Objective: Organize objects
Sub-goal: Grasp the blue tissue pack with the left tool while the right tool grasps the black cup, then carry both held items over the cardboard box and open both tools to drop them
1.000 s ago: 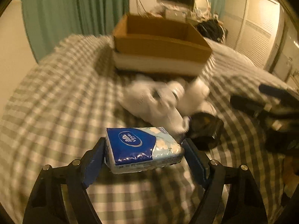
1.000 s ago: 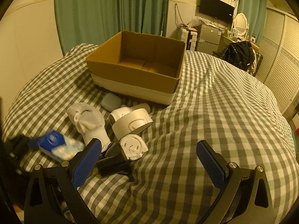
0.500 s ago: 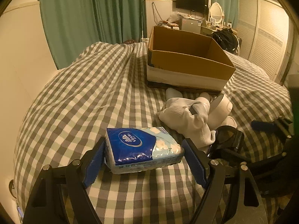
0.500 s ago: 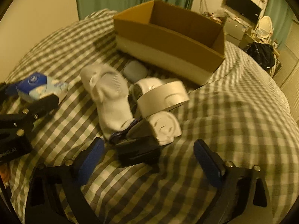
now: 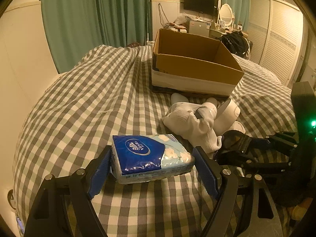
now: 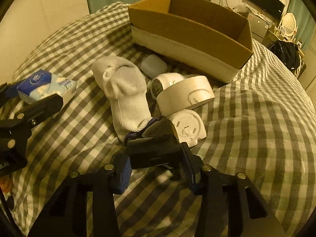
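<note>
My left gripper (image 5: 153, 166) is shut on a blue and white tissue pack (image 5: 150, 158) and holds it above the checked bed; the pack also shows in the right wrist view (image 6: 46, 87). My right gripper (image 6: 156, 167) is closed around a black object (image 6: 156, 148) lying on the bed beside a white sock (image 6: 124, 94). An open cardboard box (image 5: 193, 65) stands at the back, and it also shows in the right wrist view (image 6: 189, 31). A white tape roll (image 6: 185, 96), a white round device (image 6: 187, 127) and a small pale case (image 6: 154, 66) lie in front of the box.
The checked bedspread (image 5: 79, 102) covers the whole bed and slopes off at the left. Green curtains (image 5: 94, 15) hang behind. A dresser with a TV (image 5: 201, 2) and a black bag (image 5: 235, 39) stand beyond the box. White wardrobe doors (image 5: 280, 39) are at the right.
My right gripper has moved down and forward onto the black object and its jaws have closed around it. My left gripper has kept hold of the tissue pack and turned so the box is in full view.
</note>
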{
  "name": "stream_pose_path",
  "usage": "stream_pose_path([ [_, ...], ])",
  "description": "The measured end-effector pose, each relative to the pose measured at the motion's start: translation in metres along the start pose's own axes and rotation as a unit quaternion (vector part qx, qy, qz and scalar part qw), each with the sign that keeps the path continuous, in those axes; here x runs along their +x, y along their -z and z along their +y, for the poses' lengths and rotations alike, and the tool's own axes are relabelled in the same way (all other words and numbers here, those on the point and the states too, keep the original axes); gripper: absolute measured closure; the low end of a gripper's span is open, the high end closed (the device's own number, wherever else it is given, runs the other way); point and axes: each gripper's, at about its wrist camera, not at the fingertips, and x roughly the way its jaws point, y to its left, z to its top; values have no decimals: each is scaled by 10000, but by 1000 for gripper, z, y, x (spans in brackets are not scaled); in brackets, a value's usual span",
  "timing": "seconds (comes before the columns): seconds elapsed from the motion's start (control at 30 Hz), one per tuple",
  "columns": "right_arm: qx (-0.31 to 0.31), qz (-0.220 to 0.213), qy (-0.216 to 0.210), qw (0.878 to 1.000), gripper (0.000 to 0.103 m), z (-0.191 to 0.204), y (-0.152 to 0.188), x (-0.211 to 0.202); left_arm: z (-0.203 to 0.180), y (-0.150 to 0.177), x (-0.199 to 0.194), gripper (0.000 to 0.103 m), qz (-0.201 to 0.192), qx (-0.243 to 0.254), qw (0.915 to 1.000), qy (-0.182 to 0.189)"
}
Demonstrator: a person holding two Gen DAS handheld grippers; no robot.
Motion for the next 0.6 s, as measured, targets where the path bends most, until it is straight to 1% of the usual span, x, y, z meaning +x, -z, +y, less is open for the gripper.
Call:
stream_pose_path([
  [0.2,119,-262,-112,9995,59,-4,-3,-15,1,0,-4,20,-47,-67,10000,5],
  [0.33,128,-508,-78,9986,59,-5,-7,-32,2,-4,-7,20,-78,-96,9999,20],
  [0.43,92,-660,23,9978,59,-5,-10,-43,1,-8,-9,20,-110,-93,9999,36],
  [0.6,60,-981,118,9951,59,-13,-25,-70,-2,-24,-11,20,-194,-88,9997,102],
])
